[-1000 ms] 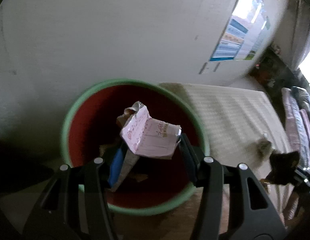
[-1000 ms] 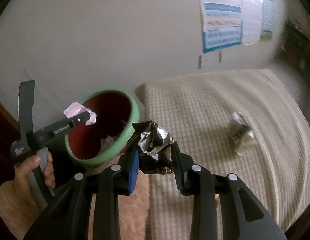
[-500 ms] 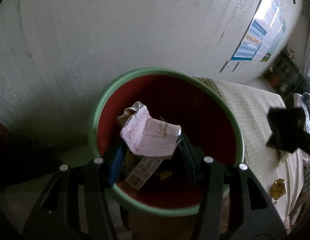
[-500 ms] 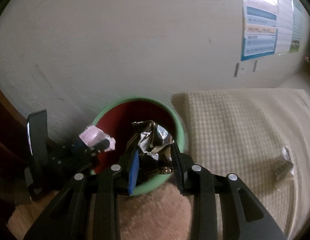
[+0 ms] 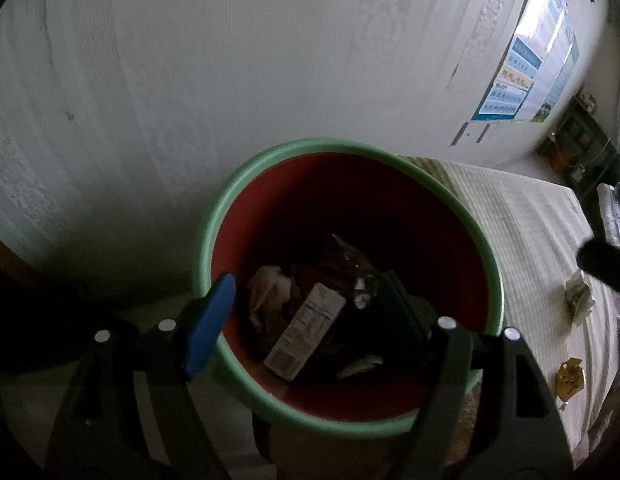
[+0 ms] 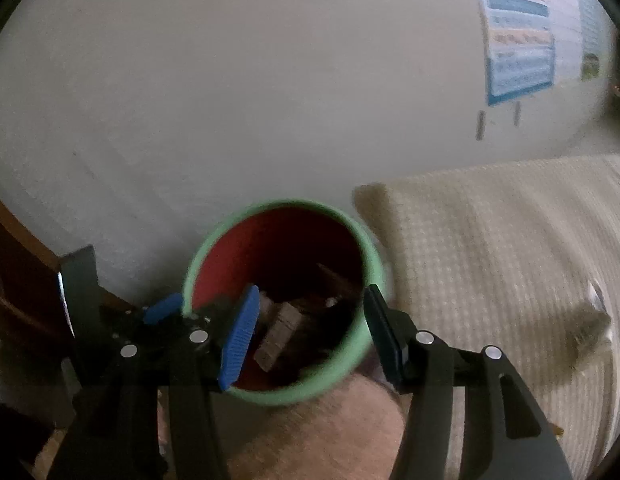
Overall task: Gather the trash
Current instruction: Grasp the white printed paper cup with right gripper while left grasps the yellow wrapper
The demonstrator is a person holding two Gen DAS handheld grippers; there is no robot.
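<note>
against the wall, trash [image 5: 306, 330] lies in the bin [image 5: 208, 236] beneath both empty, opening grippers [image 5: 300, 302] [image 6: 308, 322].

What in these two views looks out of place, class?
Two scraps of litter still lie on the beige mat rather than in the green-rimmed bin: a crumpled whitish wrapper and a yellow wrapper. Both grippers' jaws are opening, empty, over the bin.

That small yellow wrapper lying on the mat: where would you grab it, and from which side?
Grip the yellow wrapper at a raised crumpled edge, coming straight down from above. It lies nearly flat on the mat, clear of the bin, so its sides give a gripper little to pinch.
</note>
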